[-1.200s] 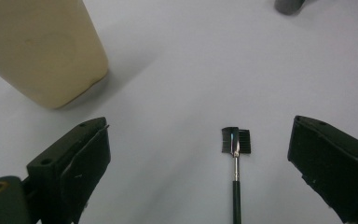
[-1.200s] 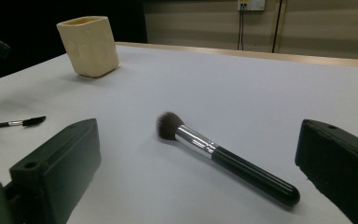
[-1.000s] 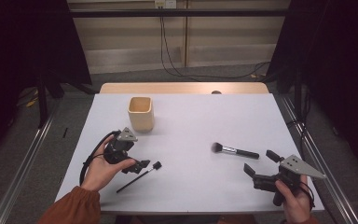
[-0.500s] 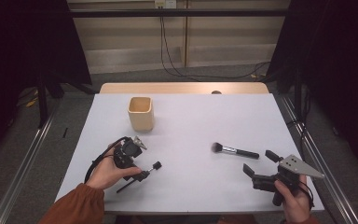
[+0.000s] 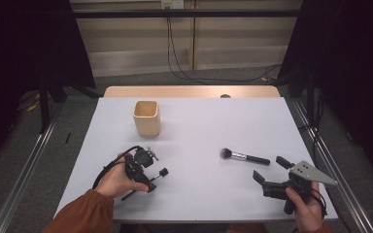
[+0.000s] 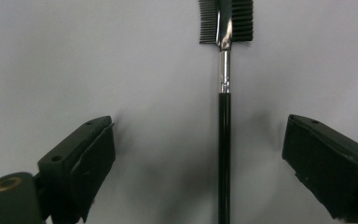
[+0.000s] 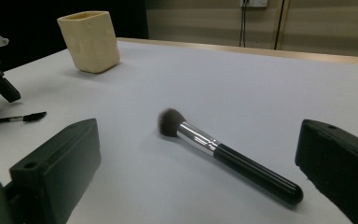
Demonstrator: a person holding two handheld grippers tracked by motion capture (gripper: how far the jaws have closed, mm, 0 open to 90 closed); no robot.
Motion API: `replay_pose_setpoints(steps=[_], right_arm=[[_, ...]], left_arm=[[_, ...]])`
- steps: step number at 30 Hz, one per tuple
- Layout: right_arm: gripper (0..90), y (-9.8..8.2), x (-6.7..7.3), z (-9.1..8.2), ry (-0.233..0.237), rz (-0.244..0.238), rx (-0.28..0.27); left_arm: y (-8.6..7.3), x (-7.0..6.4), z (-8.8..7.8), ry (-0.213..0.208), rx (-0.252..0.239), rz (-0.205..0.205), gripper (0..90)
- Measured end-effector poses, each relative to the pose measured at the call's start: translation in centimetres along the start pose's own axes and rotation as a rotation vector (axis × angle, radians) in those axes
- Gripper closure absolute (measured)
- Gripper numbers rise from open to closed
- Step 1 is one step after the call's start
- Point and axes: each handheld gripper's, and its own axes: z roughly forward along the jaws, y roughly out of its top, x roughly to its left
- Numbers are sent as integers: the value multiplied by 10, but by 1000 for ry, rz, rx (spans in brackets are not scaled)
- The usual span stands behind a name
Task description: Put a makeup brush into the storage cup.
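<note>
High view shows the left gripper low over the near left part of the white tabletop, set over a slim black-handled brow brush with a comb-and-bristle head. Left gripper view gives the brush closely: a glossy black stick handle, a short silver ferrule, then a double head with fine comb teeth on one side and dense dark bristles on the other. It lies flat on the tabletop between the two black jaws, nearer one jaw than the other, and neither pad touches it; the jaws have just been closing a little, yet they stand wide apart with bare tabletop on both sides of the handle.

Toward the far left corner stands a pale cream square cup, upright and well apart from the brush. Right of centre lies a black-handled powder brush with a silver ferrule and dark fluffy head, its head pointing left. Nothing lies between the left gripper and the brow brush.

A hand in a rust-orange sleeve holds the left gripper tilted downward, its cable looping beside the wrist. Near the near right corner the other hand holds the right gripper, its jaws spread wide and level, aimed at the powder brush without touching it.
</note>
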Motion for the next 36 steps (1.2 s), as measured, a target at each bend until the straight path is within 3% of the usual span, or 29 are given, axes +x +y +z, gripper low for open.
replay_pose_setpoints(steps=[9,11,12,14,28,31,32,36], right_arm=[[0,0,0,1,1,1,2],[0,0,1,2,-1,2,6],[0,0,1,2,-1,-1,9],[0,0,1,2,0,-4,9],[0,0,1,3,8,-1,17],[0,0,2,3,9,0,13],[0,0,2,3,10,-1,13],[0,0,2,3,12,0,12]], left_arm=[[3,4,0,13,11,-25,225],[4,3,-2,12,16,-21,301],[6,1,-3,11,15,-24,430],[10,0,-3,10,44,-6,455],[16,-6,-3,-20,80,42,712],[18,-5,-3,-29,103,41,768],[19,-6,-2,-20,101,15,788],[18,-6,-3,-30,107,30,856]])
